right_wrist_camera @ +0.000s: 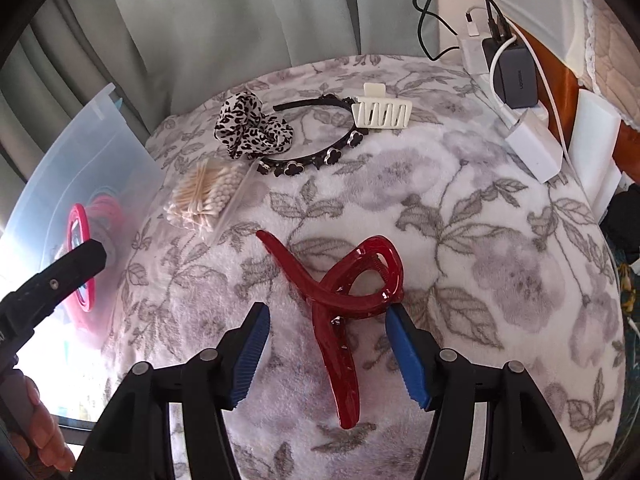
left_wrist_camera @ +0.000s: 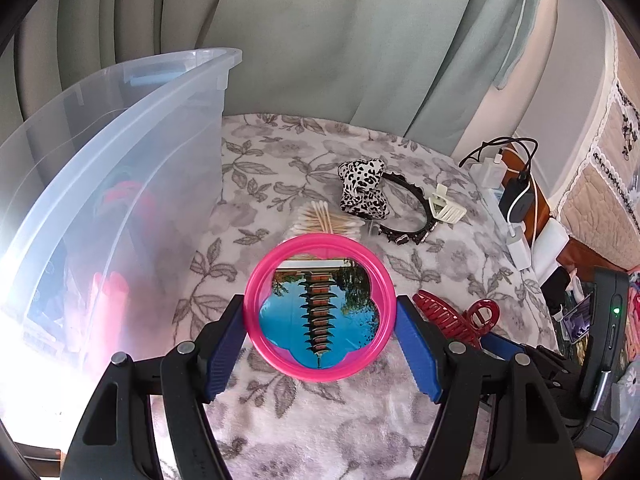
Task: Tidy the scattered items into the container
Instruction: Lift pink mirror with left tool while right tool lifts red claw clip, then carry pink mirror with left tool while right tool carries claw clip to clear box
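Observation:
My left gripper (left_wrist_camera: 320, 314) is shut on a round pink mirror (left_wrist_camera: 320, 308) with a pagoda picture, held above the floral blanket beside the clear plastic bin (left_wrist_camera: 120, 184) on the left. In the right wrist view the mirror (right_wrist_camera: 82, 256) shows edge-on at the left, in front of the bin (right_wrist_camera: 96, 160). My right gripper (right_wrist_camera: 326, 322) is open, its blue pads either side of a red hair claw (right_wrist_camera: 340, 292) lying on the blanket. The claw also shows in the left wrist view (left_wrist_camera: 456, 314).
On the blanket farther back lie a bag of cotton swabs (right_wrist_camera: 204, 200), a leopard-print bow (right_wrist_camera: 250, 126), a black flower headband (right_wrist_camera: 316, 160) and a cream hair claw (right_wrist_camera: 382, 114). Chargers and cables (right_wrist_camera: 516, 80) sit at the right edge. Pink items lie inside the bin.

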Motion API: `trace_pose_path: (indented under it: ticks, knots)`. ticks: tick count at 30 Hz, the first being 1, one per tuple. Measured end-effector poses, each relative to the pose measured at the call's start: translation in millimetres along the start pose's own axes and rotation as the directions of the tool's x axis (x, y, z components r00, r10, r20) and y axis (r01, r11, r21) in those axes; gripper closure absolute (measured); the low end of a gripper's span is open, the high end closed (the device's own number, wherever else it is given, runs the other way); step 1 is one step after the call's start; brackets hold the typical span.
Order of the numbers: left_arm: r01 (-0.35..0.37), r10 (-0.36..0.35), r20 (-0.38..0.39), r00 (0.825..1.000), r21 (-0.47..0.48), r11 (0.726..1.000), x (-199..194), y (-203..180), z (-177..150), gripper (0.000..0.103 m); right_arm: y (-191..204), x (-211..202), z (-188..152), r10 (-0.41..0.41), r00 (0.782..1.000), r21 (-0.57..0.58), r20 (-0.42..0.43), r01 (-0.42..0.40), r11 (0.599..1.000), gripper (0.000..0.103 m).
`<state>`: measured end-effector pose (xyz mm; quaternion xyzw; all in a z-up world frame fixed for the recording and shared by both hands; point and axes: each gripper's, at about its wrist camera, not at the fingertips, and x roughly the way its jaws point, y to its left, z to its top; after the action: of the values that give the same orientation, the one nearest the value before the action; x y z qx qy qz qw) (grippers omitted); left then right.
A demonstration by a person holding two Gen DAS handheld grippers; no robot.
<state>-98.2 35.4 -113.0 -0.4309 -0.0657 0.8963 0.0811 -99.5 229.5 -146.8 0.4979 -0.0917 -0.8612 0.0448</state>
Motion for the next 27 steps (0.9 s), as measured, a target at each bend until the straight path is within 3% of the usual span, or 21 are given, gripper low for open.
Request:
trace_pose_path:
  ticks: [9, 10, 12, 21, 27]
  knots:
    - [-0.001, 0.001, 0.002, 1.000, -0.015, 1.000, -1.7, 5.8, 0.1, 0.029, -12.3, 9.0, 7.3, 0.001, 1.000, 0.051, -0.003, -0.001, 0.999, 0.043]
    - [-0.001, 0.001, 0.004, 1.000, -0.016, 1.000, -2.6, 5.8, 0.3, 0.029, -11.8, 8.0, 7.1, 0.007, 1.000, 0.054, -0.003, -0.007, 0.999, 0.045]
    - [0.002, -0.002, 0.011, 1.000, -0.012, 1.000, -5.9, 4.3, 1.1, 0.029, -9.8, 5.4, 7.2, 0.022, 1.000, 0.051, -0.004, -0.021, 0.998, 0.065]
    - [0.004, -0.005, 0.058, 0.998, 0.012, 1.000, -32.0, -3.1, 3.4, 0.029, -5.5, -7.0, 2.5, 0.052, 0.999, 0.057, -0.001, -0.052, 0.997, 0.092]
    - [0.002, -0.004, 0.094, 0.996, 0.022, 1.000, -54.5, -7.8, 3.9, 0.029, -1.0, -33.6, 2.3, 0.080, 0.995, 0.057, 0.062, -0.084, 0.995, 0.093]
